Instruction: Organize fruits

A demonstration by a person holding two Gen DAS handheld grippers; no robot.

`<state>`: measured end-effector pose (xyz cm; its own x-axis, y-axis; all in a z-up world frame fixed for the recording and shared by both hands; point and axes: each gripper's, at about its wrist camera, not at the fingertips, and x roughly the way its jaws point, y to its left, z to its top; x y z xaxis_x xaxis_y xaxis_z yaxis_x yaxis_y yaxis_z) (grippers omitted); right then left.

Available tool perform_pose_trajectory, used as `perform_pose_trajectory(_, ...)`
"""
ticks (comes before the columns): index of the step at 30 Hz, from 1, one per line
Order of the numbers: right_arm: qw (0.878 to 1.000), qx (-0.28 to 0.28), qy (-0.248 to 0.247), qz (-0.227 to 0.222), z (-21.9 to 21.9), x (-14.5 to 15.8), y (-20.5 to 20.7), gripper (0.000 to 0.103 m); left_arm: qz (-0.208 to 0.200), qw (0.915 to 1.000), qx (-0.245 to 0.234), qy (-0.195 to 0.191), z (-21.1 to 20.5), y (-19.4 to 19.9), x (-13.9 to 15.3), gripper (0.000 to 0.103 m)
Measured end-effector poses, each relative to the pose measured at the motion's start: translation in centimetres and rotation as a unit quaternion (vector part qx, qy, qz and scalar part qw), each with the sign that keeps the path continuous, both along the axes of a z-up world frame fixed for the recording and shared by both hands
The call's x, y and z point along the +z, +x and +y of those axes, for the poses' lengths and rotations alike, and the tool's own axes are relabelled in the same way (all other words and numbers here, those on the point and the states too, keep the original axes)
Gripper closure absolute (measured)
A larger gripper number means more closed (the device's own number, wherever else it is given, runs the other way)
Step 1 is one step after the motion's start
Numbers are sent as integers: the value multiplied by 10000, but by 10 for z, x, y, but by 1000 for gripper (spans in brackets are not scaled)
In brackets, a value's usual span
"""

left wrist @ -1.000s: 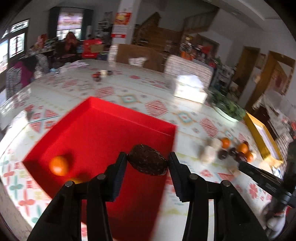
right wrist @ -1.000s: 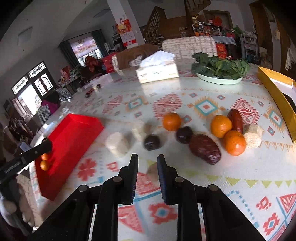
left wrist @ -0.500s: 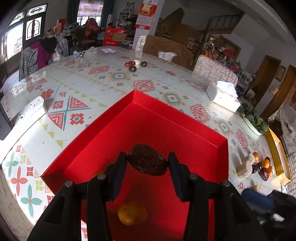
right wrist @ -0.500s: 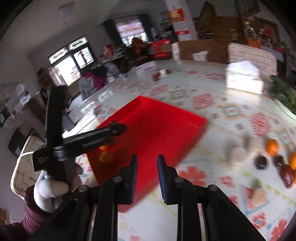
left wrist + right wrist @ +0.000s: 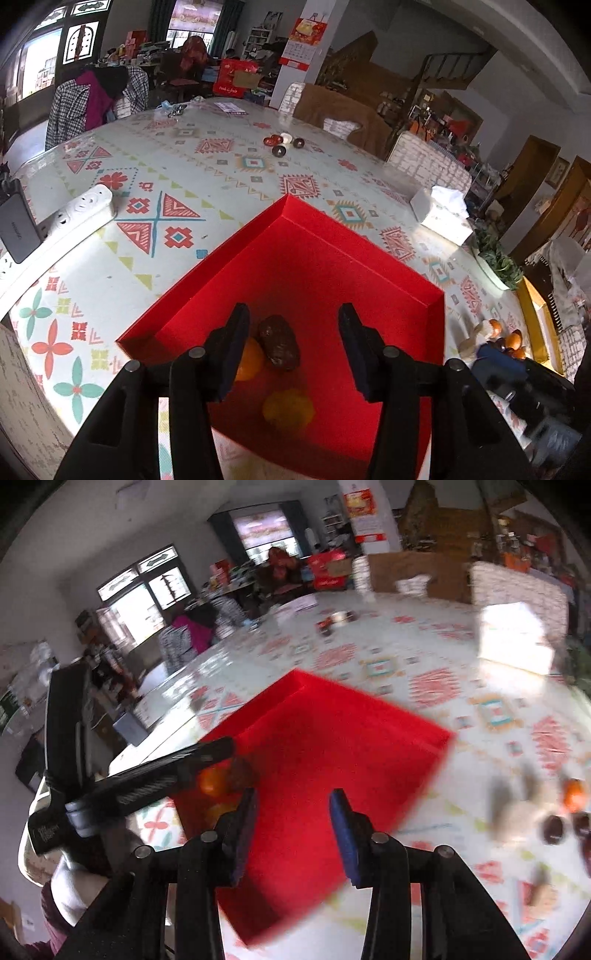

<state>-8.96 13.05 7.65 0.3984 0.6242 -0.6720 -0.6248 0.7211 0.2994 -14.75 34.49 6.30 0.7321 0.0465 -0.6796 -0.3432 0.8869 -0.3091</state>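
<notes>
Red tray [image 5: 354, 254], brown date [image 5: 278, 347] lying lengthwise

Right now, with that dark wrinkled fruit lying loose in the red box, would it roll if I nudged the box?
Probably not far. The dark fruit looks oblong and wrinkled, so it would likely rock rather than roll. It also rests against an orange, which may block it on that side. The rounder yellow fruit seems likelier to wander across the red box.
</notes>
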Motion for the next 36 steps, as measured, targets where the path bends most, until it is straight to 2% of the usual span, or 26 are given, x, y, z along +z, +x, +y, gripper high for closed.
perform_pose_trajectory(2, 9994, -337, -115, -26, -37, -2, 0, 59, -44, 10000, 26, -30, -2, -8, 5, 43)
perform_pose_trajectory(5, 9943, -969, -442, -27, -99, -15, -2, 59, -202, 9997, -1, -137, -10, -20, 10, 40)
perform_pose_trajectory(9, 9875, -1426, -612, 293, -141, -35, 3, 59, -349, 9989, -146, -288, -28, -25, 13, 38)
perform_pose_trajectory(13, 9861, -1502, -663, 253, -144, -43, 6, 59, -324, 9986, -331, -263, -46, -25, 14, 38)
perform_pose_trajectory(17, 9844, -1541, -849, 34, -133, -44, 6, 59, -328, 9985, -290, -321, -47, -30, 13, 38)
perform_pose_trajectory(22, 9801, -1765, -908, -24, -145, -49, 5, 59, -296, 9983, -268, -414, -45, -33, 9, 38)
perform_pose_trajectory(24, 9787, -1810, -970, -14, -148, -52, 7, 56, -289, 9984, -279, -402, -47, -32, 8, 34)
perform_pose_trajectory(26, 9774, -1844, -1032, 24, -149, -57, 9, 49, -326, 9983, -301, -390, -49, -31, 8, 24)
perform_pose_trajectory(28, 9772, -1839, -1057, 123, -149, -62, 12, 48, -332, 9986, -273, -318, -53, -32, 8, 20)
perform_pose_trajectory(32, 9772, -1850, -1040, 82, -148, -60, 12, 48, -334, 9985, -385, -205, -62, -30, 8, 18)
perform_pose_trajectory(36, 9756, -1841, -1194, 93, -143, -62, 13, 51, -162, 9987, -459, -167, -68, -25, 3, 18)
